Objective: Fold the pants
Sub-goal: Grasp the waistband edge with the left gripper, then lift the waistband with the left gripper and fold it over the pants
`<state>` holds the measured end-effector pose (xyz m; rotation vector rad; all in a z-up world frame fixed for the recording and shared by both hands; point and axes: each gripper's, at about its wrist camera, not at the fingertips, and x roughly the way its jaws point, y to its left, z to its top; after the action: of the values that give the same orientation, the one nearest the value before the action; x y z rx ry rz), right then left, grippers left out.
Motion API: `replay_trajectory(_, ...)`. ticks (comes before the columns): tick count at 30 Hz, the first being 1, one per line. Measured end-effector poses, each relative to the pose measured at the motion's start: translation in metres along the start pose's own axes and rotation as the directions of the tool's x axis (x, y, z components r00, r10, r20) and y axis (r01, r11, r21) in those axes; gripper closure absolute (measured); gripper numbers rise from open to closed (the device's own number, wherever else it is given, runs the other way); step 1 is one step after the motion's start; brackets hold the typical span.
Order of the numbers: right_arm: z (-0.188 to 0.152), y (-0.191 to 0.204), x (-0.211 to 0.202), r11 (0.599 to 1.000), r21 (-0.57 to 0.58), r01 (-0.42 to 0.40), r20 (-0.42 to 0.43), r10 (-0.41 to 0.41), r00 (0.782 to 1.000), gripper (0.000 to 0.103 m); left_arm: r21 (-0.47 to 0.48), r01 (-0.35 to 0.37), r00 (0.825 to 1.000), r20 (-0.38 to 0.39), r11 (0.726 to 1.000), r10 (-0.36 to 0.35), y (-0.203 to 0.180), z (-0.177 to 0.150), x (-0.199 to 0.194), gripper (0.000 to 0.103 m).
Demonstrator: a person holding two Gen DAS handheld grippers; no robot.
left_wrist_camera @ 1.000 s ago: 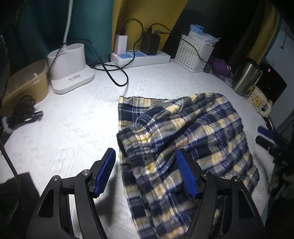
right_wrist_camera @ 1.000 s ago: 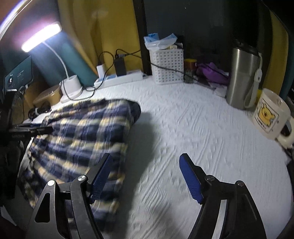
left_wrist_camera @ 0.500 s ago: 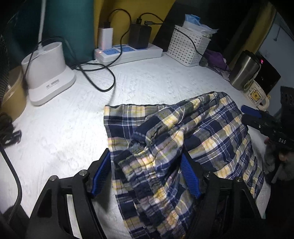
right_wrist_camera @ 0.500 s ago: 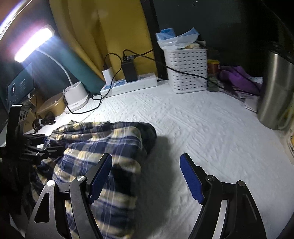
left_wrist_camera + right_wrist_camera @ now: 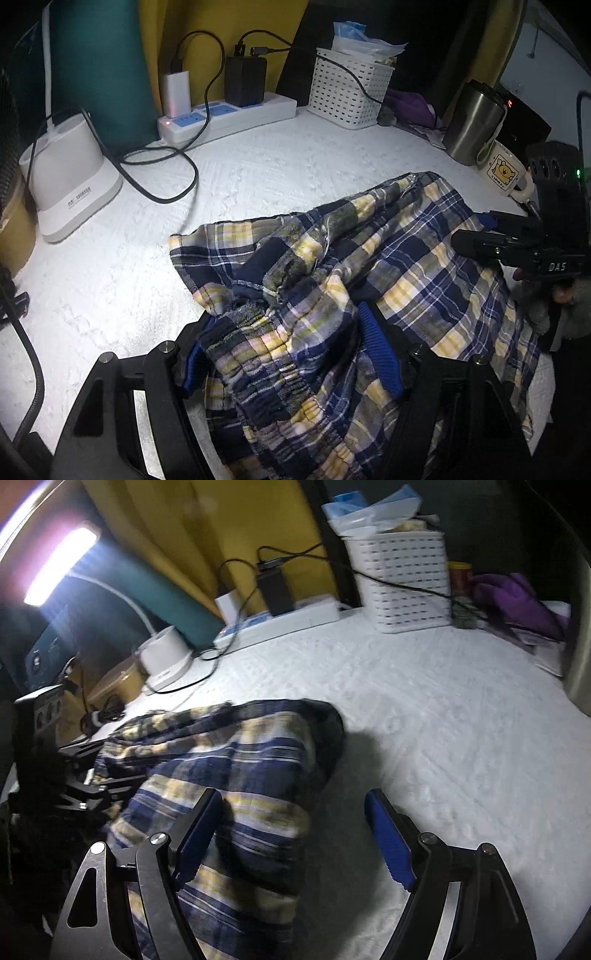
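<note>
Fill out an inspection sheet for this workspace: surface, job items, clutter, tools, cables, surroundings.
Surface: white textured cover, lit by a lamp.
Job's things: plaid pants lie rumpled, not yet folded.
Clutter: white basket, steel tumbler, bear mug, lamp base.
Tools: left tool open, elastic waistband bunched between its pads; right tool open over the pants' edge.
Cables: black cord loops across the cover from the power strip.
Surroundings: yellow and teal backing, dark beyond.

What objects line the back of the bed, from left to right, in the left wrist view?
Lamp base → power strip → white basket → steel tumbler → bear mug.
</note>
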<state>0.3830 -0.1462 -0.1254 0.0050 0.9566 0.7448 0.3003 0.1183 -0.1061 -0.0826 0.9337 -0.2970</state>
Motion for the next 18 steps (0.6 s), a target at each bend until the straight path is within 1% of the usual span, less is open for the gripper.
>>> replay_trajectory(2, 0.002, 0.004, 0.004, 1.000, -0.013, -0.020, -0.004, 0.020, 1.000, 0.022, 0.011, -0.009, 1.000, 0.015, 1.000, 0.009, -0.003, 0.000, 0.000, 0.033)
replay_trajectory(4, 0.005, 0.009, 0.009, 0.998, -0.026, -0.049, -0.013, 0.048, 0.999, 0.023, 0.034, -0.016, 1.000, 0.015, 0.999, 0.015, -0.008, 0.000, 0.000, 0.038)
replay_trajectory(5, 0.006, 0.010, 0.011, 0.998, -0.030, -0.062, -0.015, 0.062, 0.998, 0.026, 0.037, -0.014, 1.000, 0.016, 0.999, 0.013, -0.009, 0.001, 0.001, 0.040)
replay_trajectory(6, 0.008, 0.012, 0.013, 0.996, -0.033, -0.082, -0.022, 0.082, 0.996, 0.040, 0.038, -0.012, 1.000, 0.017, 0.999, 0.011, -0.009, 0.001, 0.001, 0.043)
replay_trajectory(7, 0.009, 0.013, 0.015, 0.996, -0.034, -0.082, -0.026, 0.081, 0.996, 0.047, 0.036, -0.009, 1.000, 0.019, 0.999, 0.008, -0.009, 0.001, 0.000, 0.049)
replay_trajectory(8, 0.009, 0.014, 0.016, 0.996, -0.035, -0.077, -0.026, 0.076, 0.997, 0.051, 0.032, -0.009, 1.000, 0.025, 0.999, 0.008, -0.008, 0.002, -0.001, 0.052)
replay_trajectory(10, 0.011, 0.017, 0.019, 0.996, -0.046, -0.077, -0.037, 0.076, 0.996, 0.062, 0.026, -0.009, 0.999, 0.038, 1.000, 0.008, -0.009, 0.002, -0.003, 0.061)
replay_trajectory(12, 0.012, 0.023, 0.020, 0.995, -0.067, -0.072, -0.040, 0.069, 0.997, 0.071, 0.032, -0.018, 0.998, 0.054, 0.999, 0.016, -0.012, 0.001, -0.005, 0.065)
replay_trajectory(16, 0.011, 0.034, 0.013, 0.994, -0.109, -0.027, -0.010, 0.027, 1.000, 0.080, 0.053, -0.051, 0.996, 0.082, 0.997, 0.047, -0.020, 0.001, -0.013, 0.067)
replay_trajectory(18, 0.012, 0.040, 0.002, 0.992, -0.121, -0.019, 0.025, 0.022, 0.999, 0.081, 0.048, -0.052, 0.994, 0.103, 0.998, 0.047, -0.022, 0.001, -0.022, 0.068)
